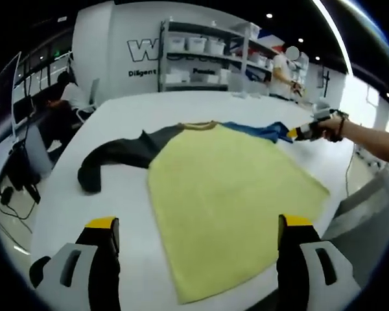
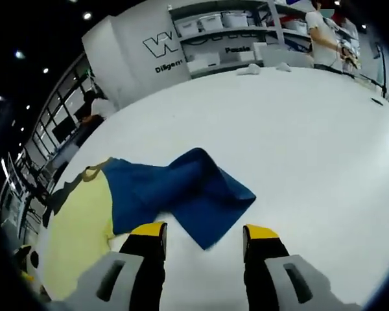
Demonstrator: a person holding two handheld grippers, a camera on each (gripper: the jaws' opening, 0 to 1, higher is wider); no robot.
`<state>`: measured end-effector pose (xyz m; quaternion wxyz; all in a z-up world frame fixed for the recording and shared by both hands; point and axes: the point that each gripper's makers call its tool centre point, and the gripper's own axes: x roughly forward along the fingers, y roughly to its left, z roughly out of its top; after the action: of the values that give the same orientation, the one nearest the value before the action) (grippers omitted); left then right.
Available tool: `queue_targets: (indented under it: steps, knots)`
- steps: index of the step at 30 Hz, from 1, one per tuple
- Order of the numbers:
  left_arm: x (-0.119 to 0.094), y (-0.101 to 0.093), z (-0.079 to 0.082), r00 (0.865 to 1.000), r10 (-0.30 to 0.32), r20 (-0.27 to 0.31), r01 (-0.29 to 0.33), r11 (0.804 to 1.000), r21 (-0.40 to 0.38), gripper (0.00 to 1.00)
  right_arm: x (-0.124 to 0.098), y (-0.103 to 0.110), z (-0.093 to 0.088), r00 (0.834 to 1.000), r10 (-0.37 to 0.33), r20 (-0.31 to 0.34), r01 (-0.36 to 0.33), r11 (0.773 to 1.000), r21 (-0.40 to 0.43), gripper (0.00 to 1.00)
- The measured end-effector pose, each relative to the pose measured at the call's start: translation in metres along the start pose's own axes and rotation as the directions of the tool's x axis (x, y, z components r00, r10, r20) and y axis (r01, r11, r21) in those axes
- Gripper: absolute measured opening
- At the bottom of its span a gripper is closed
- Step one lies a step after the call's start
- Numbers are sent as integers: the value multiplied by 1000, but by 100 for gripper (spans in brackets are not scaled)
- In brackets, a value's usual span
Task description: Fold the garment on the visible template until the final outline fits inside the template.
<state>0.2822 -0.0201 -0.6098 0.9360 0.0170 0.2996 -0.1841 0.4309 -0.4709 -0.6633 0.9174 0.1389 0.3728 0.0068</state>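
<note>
Yellow garment (image 1: 227, 194) flat on white table (image 1: 117, 194), blue sleeve (image 2: 194, 191) crumpled; left gripper (image 1: 198, 236) and right gripper (image 2: 204, 236) spread wide, holding nothing.

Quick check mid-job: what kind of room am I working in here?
Probably a lab or workshop rather than a home: a big white table holding the shirt, metal shelves stacked with storage bins, and a white wall with large printed lettering.

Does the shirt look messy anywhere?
Yes. The shirt lies crooked on the table. Its dark sleeve is bent and bunched on one side, and its blue sleeve is rumpled on the other.
</note>
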Motion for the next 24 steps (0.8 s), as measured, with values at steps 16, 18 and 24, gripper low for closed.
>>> queue_targets:
  steps: [16,18,24]
  knots:
    - [0,3,0,1000,-6,7,6,999,-39,99,6,-6,-2,973,-229,18,229,972,-48,8]
    - [1,2,-1,1000,-8,1,8,999,-33,99,7,-4,-2,972,-234,28,236,969,-76,7]
    - [1,2,-2,1000,-11,-7,10,1000,-24,98,9,-11,-1,970,-243,7,240,952,-190,0]
